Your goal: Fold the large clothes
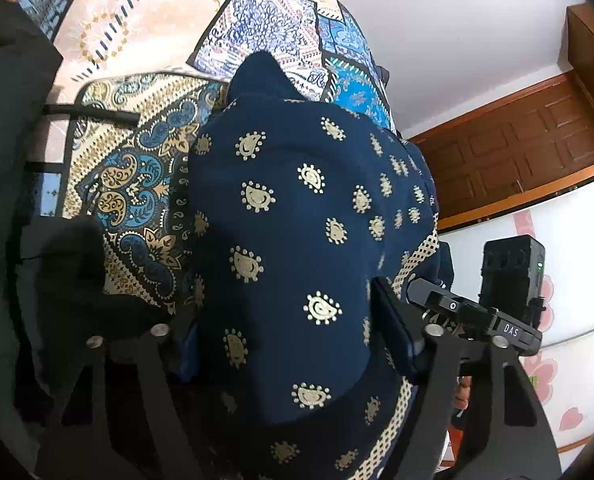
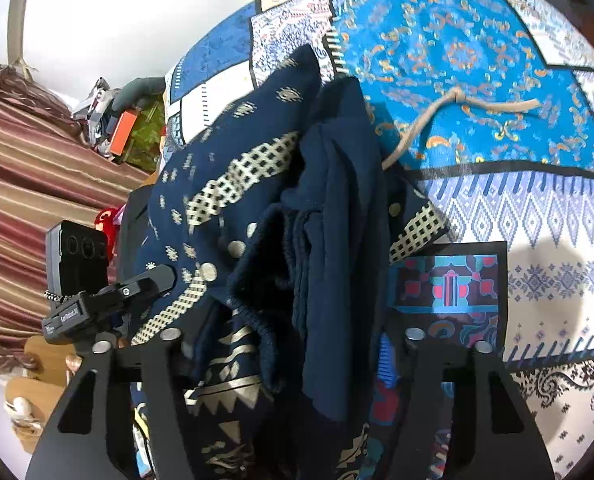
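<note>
A: Where is the garment?

B: A navy garment (image 1: 297, 248) with gold paisley dots and a gold lattice band lies bunched on a patchwork bedspread (image 1: 145, 32) in blue and cream.

A: And the tools?

B: The left gripper (image 1: 293, 344) has the cloth between its fingers, pads against the fabric, so it appears clamped on it. The right gripper (image 2: 293, 344) straddles a thick gathered fold; whether it pinches is unclear. A beige cord (image 2: 449, 116) lies beside the garment.

Black left gripper (image 1: 293, 344), silver screws, blue pads, black right gripper (image 2: 293, 348), silver screws, triangular cut-outs
</note>
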Demonstrator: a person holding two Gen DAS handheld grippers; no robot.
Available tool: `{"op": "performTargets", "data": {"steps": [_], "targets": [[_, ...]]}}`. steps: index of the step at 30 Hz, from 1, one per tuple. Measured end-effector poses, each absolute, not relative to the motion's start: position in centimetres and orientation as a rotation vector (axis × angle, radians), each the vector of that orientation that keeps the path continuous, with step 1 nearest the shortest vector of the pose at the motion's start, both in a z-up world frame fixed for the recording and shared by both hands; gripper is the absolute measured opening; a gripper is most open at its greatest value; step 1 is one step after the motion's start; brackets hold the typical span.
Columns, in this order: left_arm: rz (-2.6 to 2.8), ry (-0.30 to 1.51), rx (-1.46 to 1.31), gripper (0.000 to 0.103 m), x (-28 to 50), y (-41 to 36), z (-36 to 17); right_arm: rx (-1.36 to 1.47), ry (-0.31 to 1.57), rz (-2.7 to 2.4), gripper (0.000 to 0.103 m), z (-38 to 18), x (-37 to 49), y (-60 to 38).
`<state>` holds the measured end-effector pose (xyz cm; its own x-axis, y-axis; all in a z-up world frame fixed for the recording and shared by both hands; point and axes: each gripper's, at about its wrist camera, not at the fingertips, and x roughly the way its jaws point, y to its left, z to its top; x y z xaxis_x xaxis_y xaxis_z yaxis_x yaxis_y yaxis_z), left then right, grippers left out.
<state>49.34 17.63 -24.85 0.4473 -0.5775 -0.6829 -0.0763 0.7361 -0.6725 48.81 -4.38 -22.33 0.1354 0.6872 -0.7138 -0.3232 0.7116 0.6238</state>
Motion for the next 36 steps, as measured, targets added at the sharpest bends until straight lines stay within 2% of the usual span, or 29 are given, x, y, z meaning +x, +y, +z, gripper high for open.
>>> {"op": "performTargets", "data": {"steps": [4, 15, 21, 27, 36], "targets": [[-0.342, 1.033, -0.648, 0.061, 48.1, 17.5, -21.7, 0.329, 1.196, 0.769, 0.038, -20.0, 48.6, -3.6], [-0.306, 0.801, -0.545, 0.061, 41.9, 22.5, -8.9, 0.217, 0.967, 0.897, 0.037, -9.7, 45.9, 2.6], [-0.232, 0.723, -0.531, 0.061, 38.9, 29.0, -5.1, 0.219, 0.905, 0.971, 0.037, -8.1, 44.6, 7.9], [-0.145, 0.722, -0.532, 0.061, 36.8, 35.4, -6.7, 0.198, 0.956, 1.033, 0.037, -10.8, 44.0, 14.2], [-0.049, 0.867, -0.634, 0.061, 36.8, 43.0, -16.3, 0.116, 1.124, 1.004, 0.037, -18.7, 44.0, 21.9]]}}
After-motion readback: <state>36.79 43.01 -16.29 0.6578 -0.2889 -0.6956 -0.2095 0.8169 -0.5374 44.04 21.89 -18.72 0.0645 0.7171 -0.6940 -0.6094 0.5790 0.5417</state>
